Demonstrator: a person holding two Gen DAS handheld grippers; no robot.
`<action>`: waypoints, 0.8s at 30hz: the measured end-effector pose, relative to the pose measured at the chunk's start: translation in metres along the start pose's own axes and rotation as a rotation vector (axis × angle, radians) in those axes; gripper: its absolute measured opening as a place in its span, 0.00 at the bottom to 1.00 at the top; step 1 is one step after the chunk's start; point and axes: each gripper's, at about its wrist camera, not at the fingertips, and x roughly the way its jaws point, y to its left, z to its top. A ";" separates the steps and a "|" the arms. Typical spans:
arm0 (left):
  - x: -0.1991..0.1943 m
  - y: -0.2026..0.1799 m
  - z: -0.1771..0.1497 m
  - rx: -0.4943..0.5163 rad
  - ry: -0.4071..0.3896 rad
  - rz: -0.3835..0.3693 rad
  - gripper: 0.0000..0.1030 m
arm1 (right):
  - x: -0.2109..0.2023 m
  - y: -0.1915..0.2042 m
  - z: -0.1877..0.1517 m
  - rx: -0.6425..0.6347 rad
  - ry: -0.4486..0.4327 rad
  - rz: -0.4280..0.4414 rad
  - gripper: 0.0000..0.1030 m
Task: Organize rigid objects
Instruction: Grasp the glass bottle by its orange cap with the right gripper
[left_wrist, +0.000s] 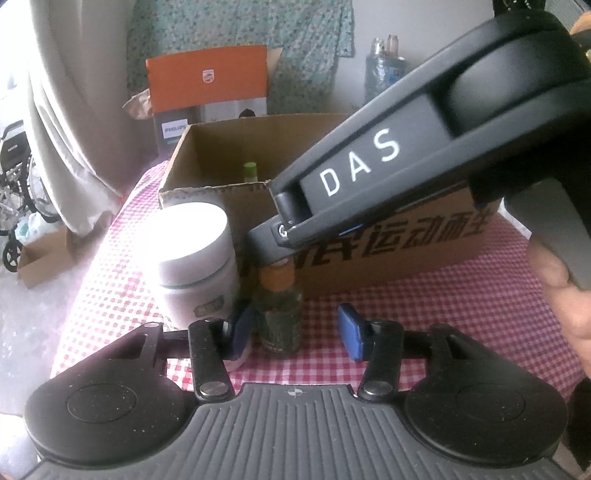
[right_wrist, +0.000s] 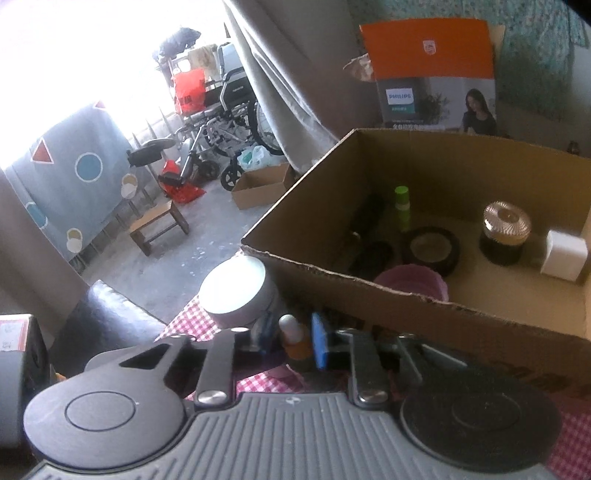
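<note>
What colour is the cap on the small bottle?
Orange cap on the small bottle, clearest in the left wrist view.

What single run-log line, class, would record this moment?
right tool: shut on small bottle | left tool: open around it | white jar: beside bottle | cardboard box: behind

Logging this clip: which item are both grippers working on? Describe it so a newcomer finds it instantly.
Start at the open cardboard box on the red-checked cloth. Against its printed outer wall stands a broad white-lidded jar, and right beside that the small dark bottle. Its orange cap, narrow body and lower height set it apart from the jar.
</note>
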 end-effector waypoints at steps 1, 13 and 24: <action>-0.001 -0.001 0.000 0.001 -0.001 -0.002 0.48 | -0.001 0.000 -0.001 0.000 -0.003 -0.004 0.20; 0.003 -0.014 0.004 -0.003 0.003 -0.114 0.46 | -0.024 -0.024 -0.003 0.074 0.007 -0.024 0.17; 0.029 -0.012 0.002 0.034 0.105 -0.064 0.31 | -0.026 -0.037 -0.005 0.123 0.000 0.000 0.18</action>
